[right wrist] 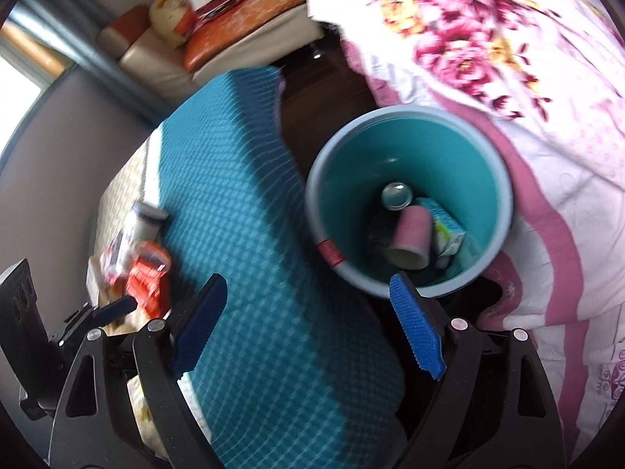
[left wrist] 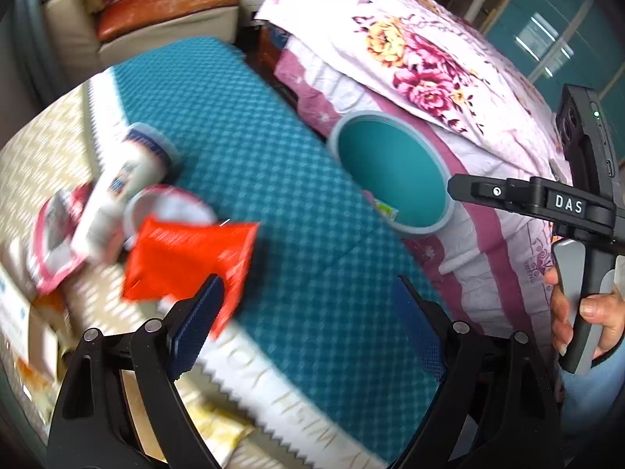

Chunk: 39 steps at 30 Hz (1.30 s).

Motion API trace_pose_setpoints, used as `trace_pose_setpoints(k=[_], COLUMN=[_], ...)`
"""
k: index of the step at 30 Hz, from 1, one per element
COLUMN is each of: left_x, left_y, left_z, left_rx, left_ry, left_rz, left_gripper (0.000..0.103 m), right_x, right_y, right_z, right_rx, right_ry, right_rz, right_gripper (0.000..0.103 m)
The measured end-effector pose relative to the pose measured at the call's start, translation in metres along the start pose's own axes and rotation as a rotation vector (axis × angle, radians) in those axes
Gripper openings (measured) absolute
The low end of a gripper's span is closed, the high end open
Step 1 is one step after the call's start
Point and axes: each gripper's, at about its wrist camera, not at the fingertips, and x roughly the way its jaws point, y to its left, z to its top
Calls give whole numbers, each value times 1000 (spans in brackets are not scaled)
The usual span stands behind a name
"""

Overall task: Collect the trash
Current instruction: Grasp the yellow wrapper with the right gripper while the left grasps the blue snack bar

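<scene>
Left gripper (left wrist: 308,324) spread wide, nothing pinched; red wrapper (left wrist: 187,262) sits just ahead of its left pad, maybe touching it, blur hides it. Right gripper (right wrist: 308,324) also spread and empty, bin (right wrist: 408,203) right off its right fingertip. Risk: the flat wrapper slides on the teal mat (left wrist: 273,179) under a one-sided close, or the pile beyond gets knocked. White bottle (left wrist: 125,191) lies on its side, long axis running away up-right, cap end farthest from the left gripper.
</scene>
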Motion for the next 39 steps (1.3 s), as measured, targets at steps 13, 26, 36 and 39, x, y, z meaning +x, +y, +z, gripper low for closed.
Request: trace_pose_setpoints(k=[13,26,36,39], left_x=[-70,-102,-94,-93], left_y=[96,175,195,197], left_z=[-79,-169,-201,-207], left_rx=[-138,-335,-410,-414], left_ry=[-39,-26,-14,-16], left_rz=[100,168,130,118], left_gripper=[87,88,88,87], right_x=[30,74,110,116], right_y=[125,216,230,243], right_z=[-57,-116,-138,-139], right_rx=[-258,-431,-288,-289], right_ry=[160,348,481,470], right_rz=[44,82,107,89], right_gripper=[81,81,81,81])
